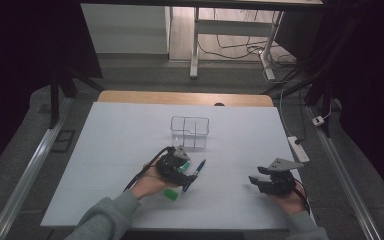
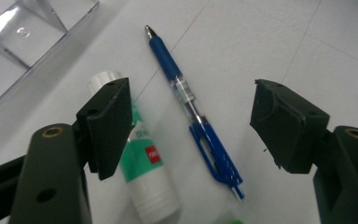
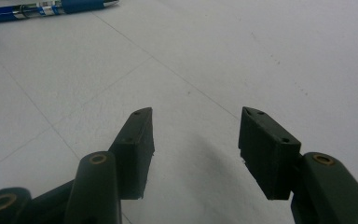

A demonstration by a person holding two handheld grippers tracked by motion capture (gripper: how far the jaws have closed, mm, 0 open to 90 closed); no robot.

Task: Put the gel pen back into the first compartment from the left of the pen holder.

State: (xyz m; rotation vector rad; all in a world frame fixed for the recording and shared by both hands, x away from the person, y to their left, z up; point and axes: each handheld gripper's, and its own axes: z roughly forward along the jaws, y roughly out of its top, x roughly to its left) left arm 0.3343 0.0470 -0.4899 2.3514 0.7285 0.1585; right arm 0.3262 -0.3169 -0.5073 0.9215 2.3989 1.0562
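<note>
A blue pen (image 2: 191,105) lies on the white table between the jaws of my left gripper (image 2: 191,93). The jaws stand wide on either side of the pen and do not touch it. A white glue stick with a green label (image 2: 144,158) lies beside the pen, partly under the left jaw. In the high view my left gripper (image 1: 184,172) hovers over the pen (image 1: 197,171) near the table's middle front. My right gripper (image 3: 196,126) is open over bare table, and in the high view it (image 1: 256,175) sits at the front right, pointing left.
A clear divided plastic box (image 1: 190,131) stands just beyond the left gripper, and its corner (image 2: 23,42) shows in the left gripper view. A small green object (image 1: 171,193) lies by the left hand. A white power strip (image 1: 299,148) lies off the table's right edge.
</note>
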